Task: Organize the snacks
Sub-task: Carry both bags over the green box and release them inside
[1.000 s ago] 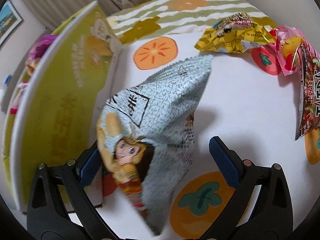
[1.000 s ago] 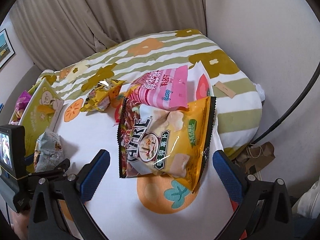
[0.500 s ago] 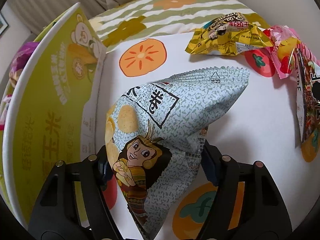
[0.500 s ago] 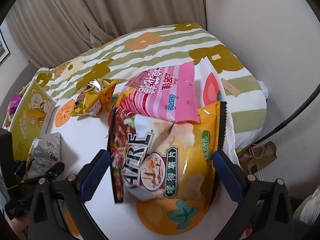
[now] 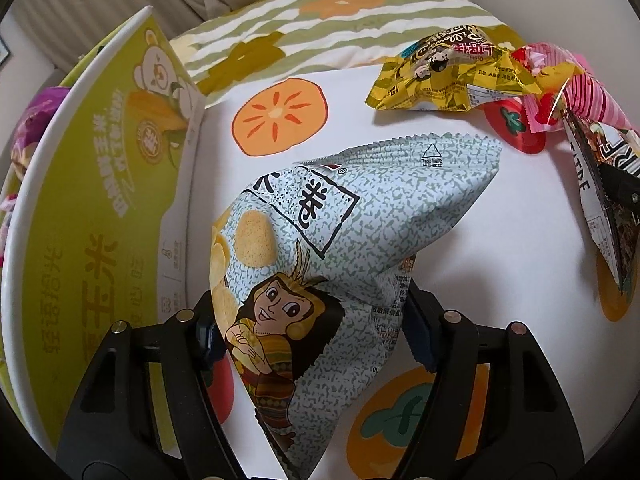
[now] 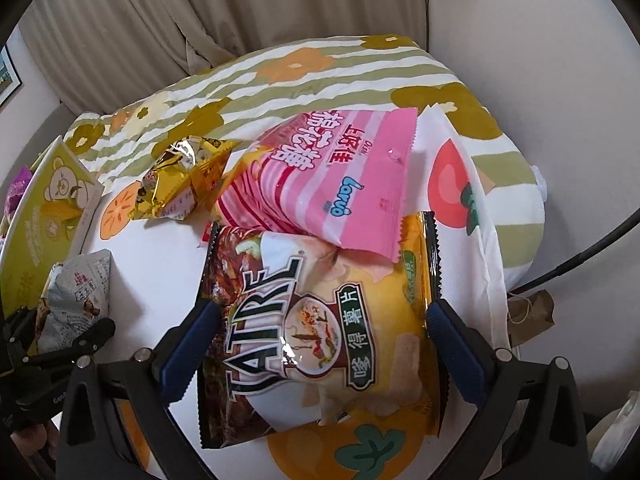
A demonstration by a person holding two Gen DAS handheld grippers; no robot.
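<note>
Beige pleated curtains hang behind a bed covered by a green-and-white striped quilt with orange and olive flowers. A plain pale wall rises on the right, a framed picture hangs far left, and soft daylight fills the room

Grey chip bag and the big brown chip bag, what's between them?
Only bare white cloth lies between grey chip bag and brown chip bag, in the right wrist view.
</note>
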